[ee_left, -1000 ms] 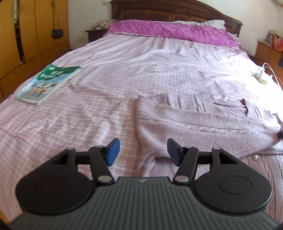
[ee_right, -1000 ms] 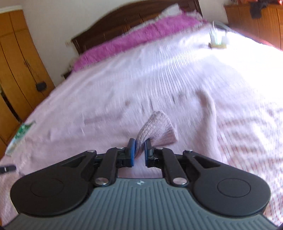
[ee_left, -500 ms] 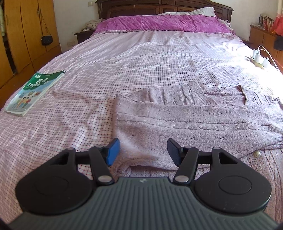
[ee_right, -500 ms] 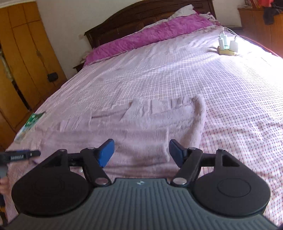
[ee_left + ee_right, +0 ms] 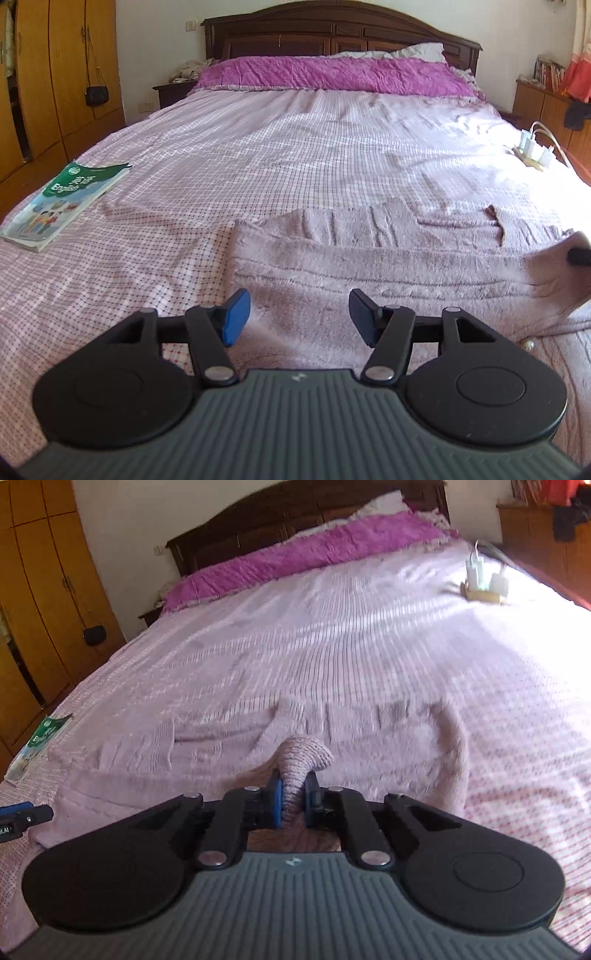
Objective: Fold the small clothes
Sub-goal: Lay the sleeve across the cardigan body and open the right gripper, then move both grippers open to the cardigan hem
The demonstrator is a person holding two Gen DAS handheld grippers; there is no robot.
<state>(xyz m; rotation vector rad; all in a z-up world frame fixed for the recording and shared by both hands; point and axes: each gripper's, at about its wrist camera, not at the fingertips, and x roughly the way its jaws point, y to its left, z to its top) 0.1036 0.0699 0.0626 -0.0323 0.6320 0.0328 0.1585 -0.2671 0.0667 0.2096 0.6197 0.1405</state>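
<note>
At the far left of the left wrist view, wooden wardrobe doors [image 5: 55, 74] are standing along the wall, with a small dark bag [image 5: 96, 95] hanging against them. A green English textbook [image 5: 62, 205] is lying flat near the left edge of the bed [image 5: 295, 155], which is wearing a pink checked sheet. A magenta cover [image 5: 332, 75] is lying across the head of the bed below the dark headboard [image 5: 340, 33].

The left gripper [image 5: 299, 317] is hovering with its blue pads standing wide apart and nothing between them, just over the near left part of the pink knitted cardigan [image 5: 388, 266]. The cardigan is lying across the lower middle and right of the bed, well apart from the textbook. A pearl-like button [image 5: 529, 345] is showing at its near right hem. At the right edge of this view, a fold of the knit is lifting off the sheet around a dark gripper tip.

A power strip with white plugs [image 5: 532, 151] is sitting on the right side of the bed.

In the right wrist view, which is blurring, the right gripper [image 5: 293, 803] is pinching a raised bunch of the cardigan [image 5: 303, 753] between nearly closed blue pads. The rest of the garment is spreading flat to either side of it.
</note>
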